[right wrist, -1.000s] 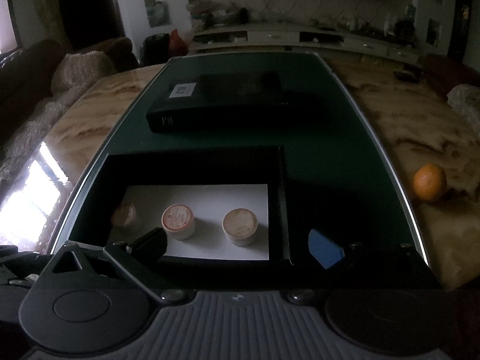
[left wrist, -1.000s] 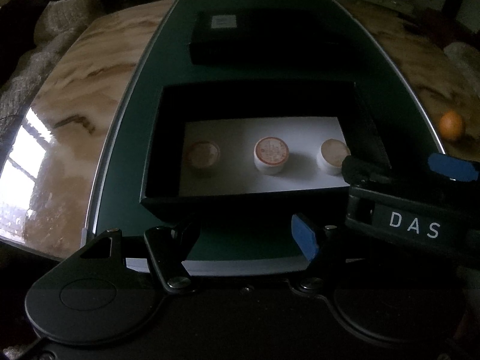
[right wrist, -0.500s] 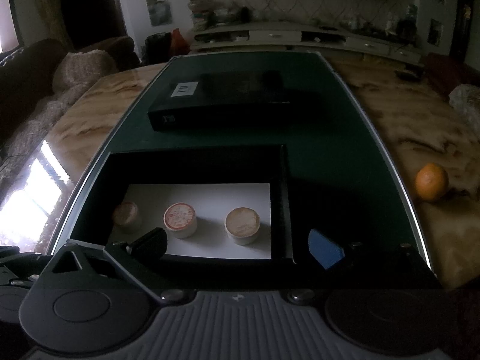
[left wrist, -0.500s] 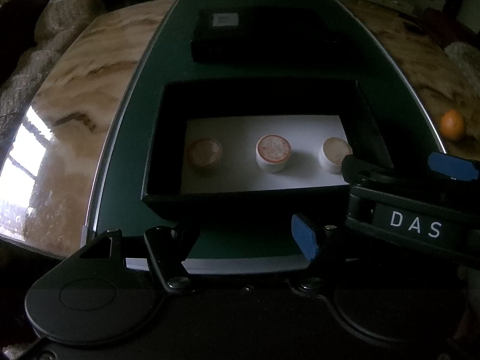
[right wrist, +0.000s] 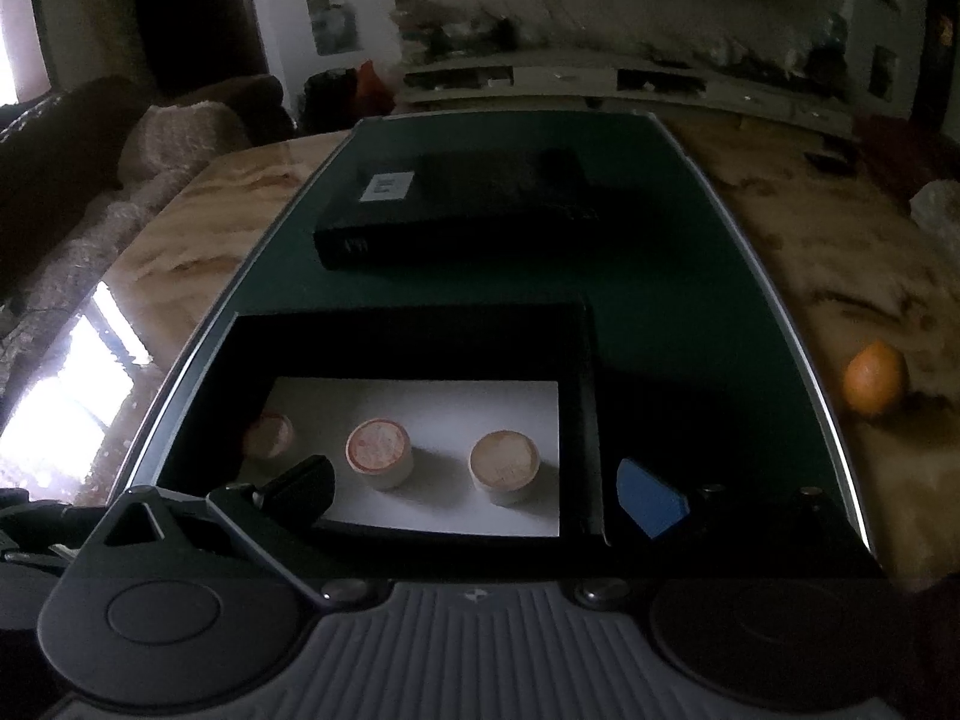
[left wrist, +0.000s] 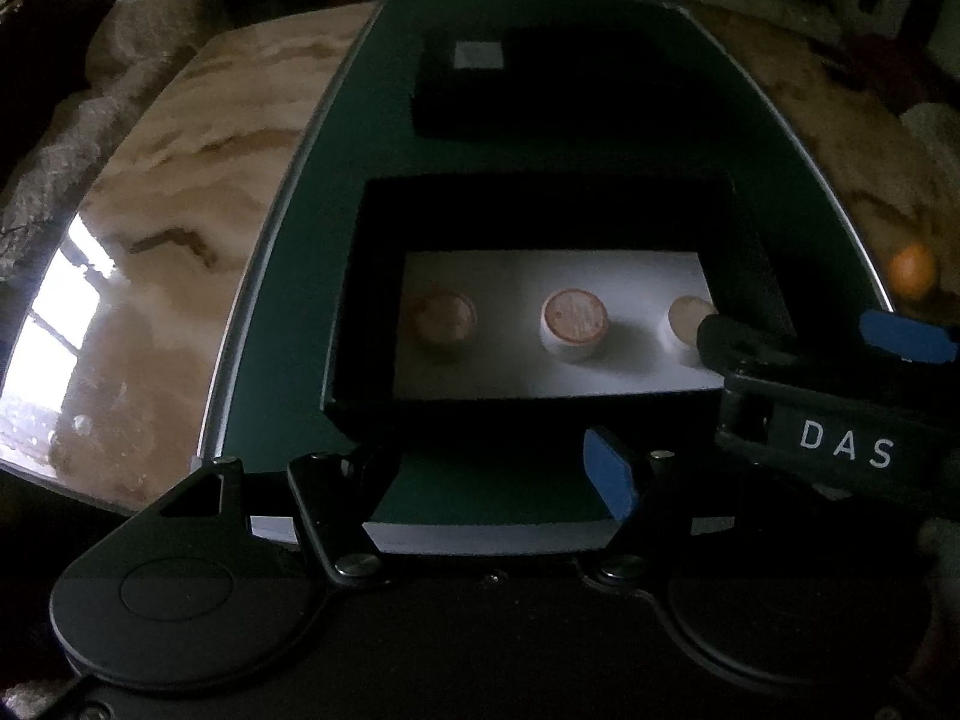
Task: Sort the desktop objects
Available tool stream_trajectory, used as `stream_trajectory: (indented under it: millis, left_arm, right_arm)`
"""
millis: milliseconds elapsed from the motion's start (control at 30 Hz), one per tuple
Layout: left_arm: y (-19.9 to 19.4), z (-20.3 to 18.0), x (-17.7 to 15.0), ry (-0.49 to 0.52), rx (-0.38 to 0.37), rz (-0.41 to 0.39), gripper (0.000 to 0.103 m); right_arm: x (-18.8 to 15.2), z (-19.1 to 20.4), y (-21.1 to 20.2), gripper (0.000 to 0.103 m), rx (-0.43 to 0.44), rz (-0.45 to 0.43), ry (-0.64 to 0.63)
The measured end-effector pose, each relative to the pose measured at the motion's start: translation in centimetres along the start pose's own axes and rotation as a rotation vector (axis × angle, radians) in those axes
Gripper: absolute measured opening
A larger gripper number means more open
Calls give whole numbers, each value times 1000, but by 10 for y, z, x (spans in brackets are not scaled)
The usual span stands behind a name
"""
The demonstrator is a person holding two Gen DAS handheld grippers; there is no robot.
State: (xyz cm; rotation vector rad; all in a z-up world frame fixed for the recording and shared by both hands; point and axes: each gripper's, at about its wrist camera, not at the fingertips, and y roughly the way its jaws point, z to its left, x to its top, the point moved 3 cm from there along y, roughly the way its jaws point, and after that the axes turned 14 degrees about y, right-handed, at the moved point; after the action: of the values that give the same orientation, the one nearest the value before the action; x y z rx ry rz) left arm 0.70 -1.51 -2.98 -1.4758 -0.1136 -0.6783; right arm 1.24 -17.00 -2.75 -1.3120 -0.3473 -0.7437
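Only the left wrist view shows the right gripper (left wrist: pixel 822 333) from outside: a black body lettered "DAS", one dark finger and one blue-padded finger, reaching over the right near corner of the open black box (left wrist: pixel 360 276) and covering part of the right-hand jar (left wrist: pixel 684 318). The right wrist view alone shows the room beyond: a low white cabinet (right wrist: pixel 630 81) and a brown sofa (right wrist: pixel 120 138).

The box sits on a dark green mat (right wrist: pixel 690 276) laid over a glossy, brown-veined marble table (right wrist: pixel 204 252). Its floor is white, its walls matte black, and three small round jars stand in it in a row, apart from one another: a left jar (right wrist: pixel 269 435), a middle jar (right wrist: pixel 379 459) with a reddish printed lid, and the right one with a pale tan lid. Farther back on the mat lies a closed flat black case (right wrist: pixel 468 216) with a white label. An orange (right wrist: pixel 875 387) rests on the marble, right of the mat.

The left gripper (left wrist: pixel 480 480) hangs at the mat's near edge, jaws partly apart with nothing between them. The right gripper's jaws stand wide over the box's near right corner, gripping nothing
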Motion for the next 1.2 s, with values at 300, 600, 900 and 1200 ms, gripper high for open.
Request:
stream_trajectory:
  millis: [300,600,900,1200]
  left_arm:
    - [-7,2,6,6,23,-19,68]
    - [-11,3,11,14,35,-32,70]
    - [-14,6,19,24,50,-50,71]
    - [-14,6,25,27,48,-58,71]
  right_arm:
    - [11,-3,-3,103,15,-21,2]
    - [18,-6,-5,103,21,-36,6]
    - [24,-6,-5,103,20,-41,-10]
    - [30,-8,-6,103,45,-35,-13]
